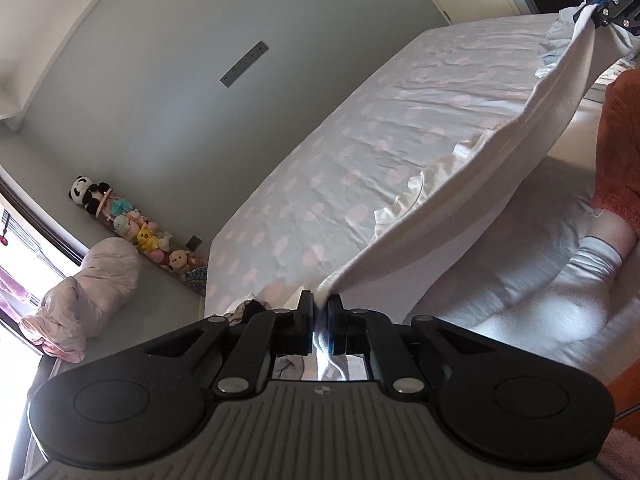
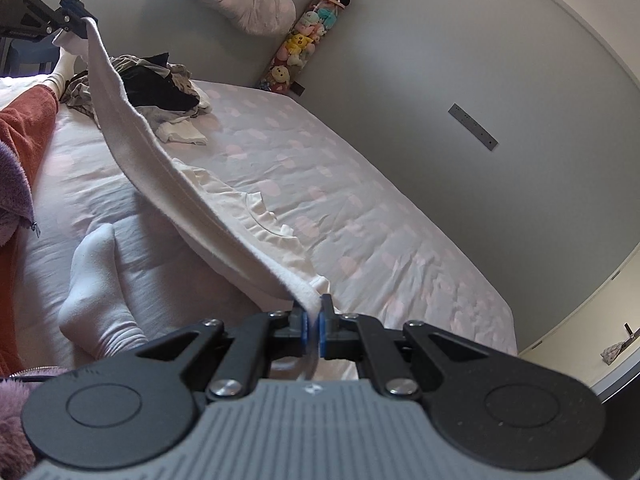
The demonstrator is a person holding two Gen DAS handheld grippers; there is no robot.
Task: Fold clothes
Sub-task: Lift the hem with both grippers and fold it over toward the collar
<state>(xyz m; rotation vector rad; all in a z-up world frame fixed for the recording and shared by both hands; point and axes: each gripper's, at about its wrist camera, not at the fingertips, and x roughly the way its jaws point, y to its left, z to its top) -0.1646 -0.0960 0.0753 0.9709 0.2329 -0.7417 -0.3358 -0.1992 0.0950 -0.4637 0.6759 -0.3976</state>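
Above the bed (image 1: 360, 128), the left gripper (image 1: 320, 304) and right gripper (image 2: 314, 312) each clench one end of the white garment (image 1: 460, 184), stretched between them and sagging onto the sheet. Only the right wrist view shows the clothes pile (image 2: 152, 80) on the bed's far side; both views show plush toys (image 1: 140, 232) against the grey wall (image 1: 160, 80) beyond the bed.

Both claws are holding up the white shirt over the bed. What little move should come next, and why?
Probably carry the held edge forward over the bed and lower it. The left claw and right claw each pinch one end of the white shirt, its edge hangs stretched between them, and the far part lies bunched on the bed sheet.
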